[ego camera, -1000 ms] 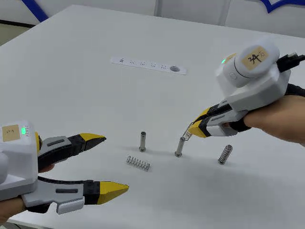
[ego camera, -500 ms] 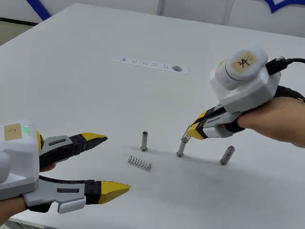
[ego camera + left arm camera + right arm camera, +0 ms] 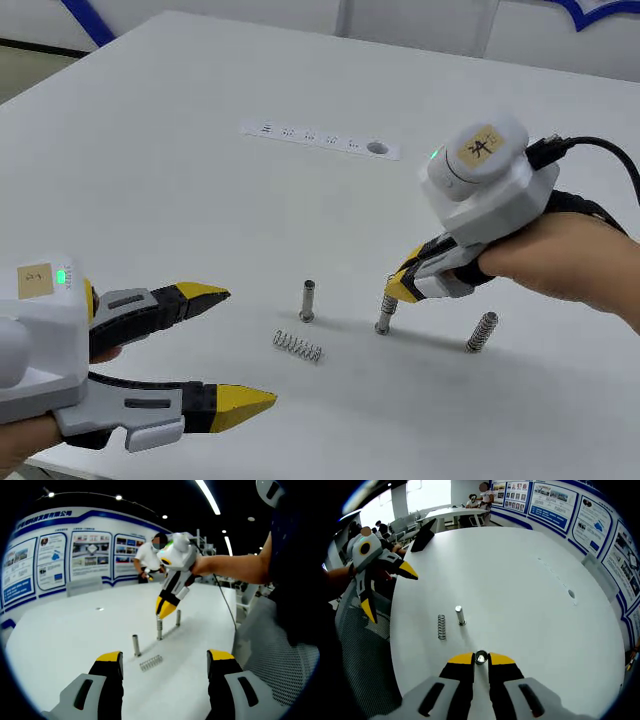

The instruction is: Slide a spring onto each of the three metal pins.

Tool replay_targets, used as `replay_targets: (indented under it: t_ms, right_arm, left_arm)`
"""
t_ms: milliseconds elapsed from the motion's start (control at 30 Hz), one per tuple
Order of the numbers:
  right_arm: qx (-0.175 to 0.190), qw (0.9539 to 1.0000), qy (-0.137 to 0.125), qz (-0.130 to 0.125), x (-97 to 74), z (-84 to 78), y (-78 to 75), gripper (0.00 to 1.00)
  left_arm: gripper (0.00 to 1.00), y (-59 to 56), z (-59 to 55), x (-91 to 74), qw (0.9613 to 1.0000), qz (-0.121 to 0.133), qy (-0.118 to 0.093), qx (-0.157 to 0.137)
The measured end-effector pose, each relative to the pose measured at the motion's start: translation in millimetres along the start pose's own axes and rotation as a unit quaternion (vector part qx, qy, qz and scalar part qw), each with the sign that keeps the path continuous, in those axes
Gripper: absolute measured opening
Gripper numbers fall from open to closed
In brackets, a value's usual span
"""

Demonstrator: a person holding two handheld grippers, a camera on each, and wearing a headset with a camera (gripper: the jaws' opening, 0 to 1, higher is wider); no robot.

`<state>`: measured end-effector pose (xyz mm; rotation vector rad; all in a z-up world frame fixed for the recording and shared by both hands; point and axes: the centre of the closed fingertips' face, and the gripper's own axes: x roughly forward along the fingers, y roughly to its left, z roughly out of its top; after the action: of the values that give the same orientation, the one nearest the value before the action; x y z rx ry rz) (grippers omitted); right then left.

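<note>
At the lower left of the head view, the left gripper point(image 3: 248, 347), grey and black with yellow-tipped fingers, is held over the white desk point(image 3: 150, 150) with its fingers wide apart. Just right of them a loose silver coil spring point(image 3: 297, 346) lies flat on the desk. Close behind it a bare silver metal pin point(image 3: 308, 300) stands upright.

Further right stands the middle metal pin point(image 3: 383, 324), with a second coil spring point(image 3: 389, 304) around its upper part. The right gripper point(image 3: 397, 290), white and black, is held in a hand point(image 3: 560, 260) reaching in from the right. It slants down onto this pin, and its yellow fingers are together, pinching the top of the second coil spring. Right of that, apart from the gripper, a third coil spring point(image 3: 482, 330) stands upright, sleeved over the third metal pin point(image 3: 473, 347).

Far across the desk lies a long flat white strip point(image 3: 320, 140) with a round grey spot at its right end.

In the left gripper view the gripper's own two fingertips rise well apart, with the loose spring and the bare pin on the desk beyond them. In the right gripper view the yellow fingertips nearly meet around a small round silver end, while the loose spring and the bare pin lie further off to the left
</note>
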<state>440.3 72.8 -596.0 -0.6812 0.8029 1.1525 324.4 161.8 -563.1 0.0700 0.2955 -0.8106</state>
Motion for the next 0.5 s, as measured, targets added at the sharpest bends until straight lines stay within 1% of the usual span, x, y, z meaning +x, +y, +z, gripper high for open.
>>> replay_targets:
  t_ms: [500]
  right_arm:
    - [0.017, 0.9998, 0.007, 0.002, 17.4, -12.3, 0.0, 0.11]
  left_arm:
    - [0.69, 0.4, -1.5, 0.5, 1.0000, 0.000, 0.001, 0.000]
